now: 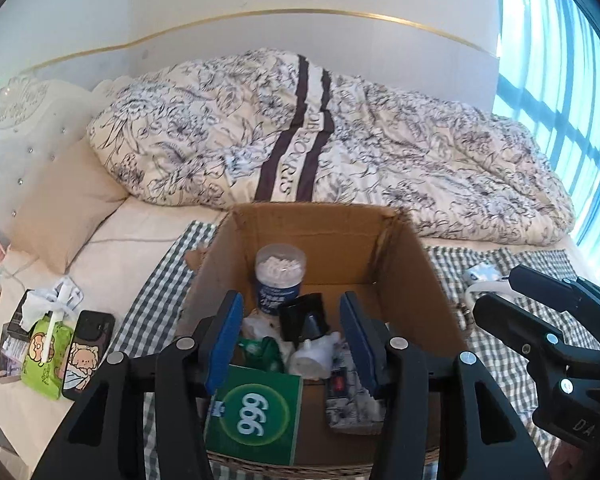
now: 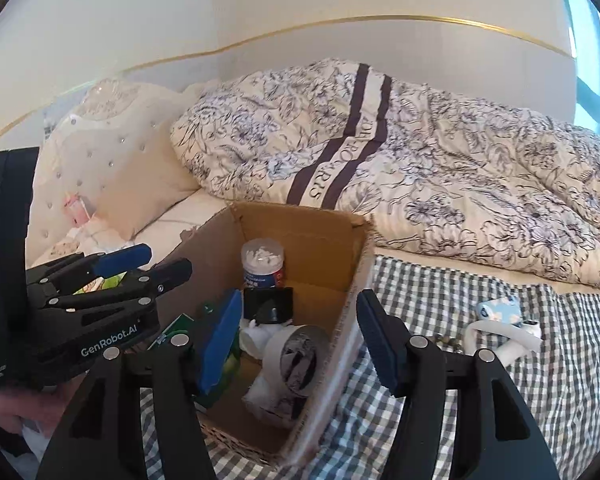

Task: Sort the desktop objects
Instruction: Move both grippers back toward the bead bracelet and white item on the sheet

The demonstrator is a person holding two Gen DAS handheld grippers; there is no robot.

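With both my left gripper point(image 1: 292, 344) and right gripper point(image 2: 300, 344) spread empty over the cardboard box point(image 2: 356, 276), I risk snagging its wall reaching for the blue pouch point(image 2: 500, 310).

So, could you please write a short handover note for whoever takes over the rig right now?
Left tool: open, empty, above the cardboard box.
Right tool: open, empty, straddling the box's right wall.
Done: cotton swab jar, green 999 box and tape roll are in the box.
Left: blue pouch and white cable on the checked cloth, right of the box.
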